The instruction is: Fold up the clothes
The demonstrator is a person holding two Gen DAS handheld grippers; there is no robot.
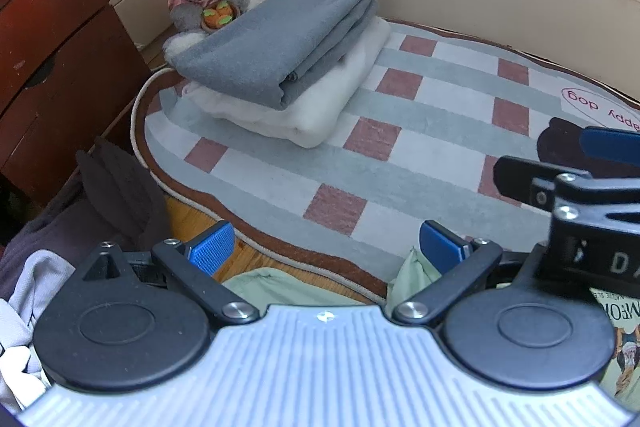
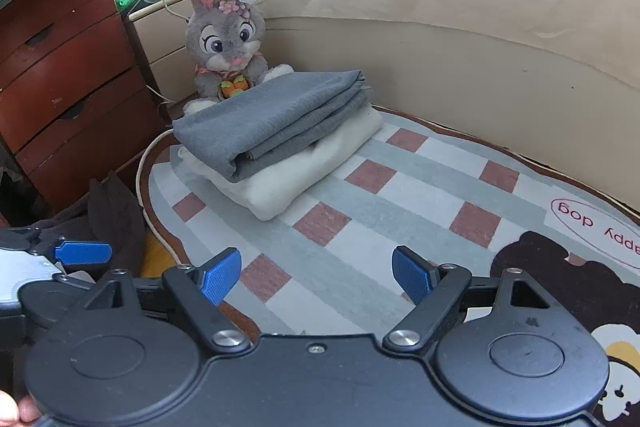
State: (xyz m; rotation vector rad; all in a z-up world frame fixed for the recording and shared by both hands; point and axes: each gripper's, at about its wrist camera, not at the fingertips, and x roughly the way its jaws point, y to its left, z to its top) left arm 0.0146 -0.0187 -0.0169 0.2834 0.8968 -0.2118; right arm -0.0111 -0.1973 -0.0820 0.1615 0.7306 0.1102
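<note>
Left tool: we see its blue pads spread wide with nothing between them; it hangs over the near edge of the checked rug
Right tool: we see it gaping just as wide and empty, low above the rug
Folded stack: a grey folded cloth lies on a white folded cloth at the far left of the rug, touching, well apart from both tools
Pale green garment: we see it crumpled right under the left tool, at the rug's near border
Dark clothes: heaped on the floor to the near left
Plush rabbit: sits just behind the stack, against the beige bed base
Wooden drawers: far left
</note>
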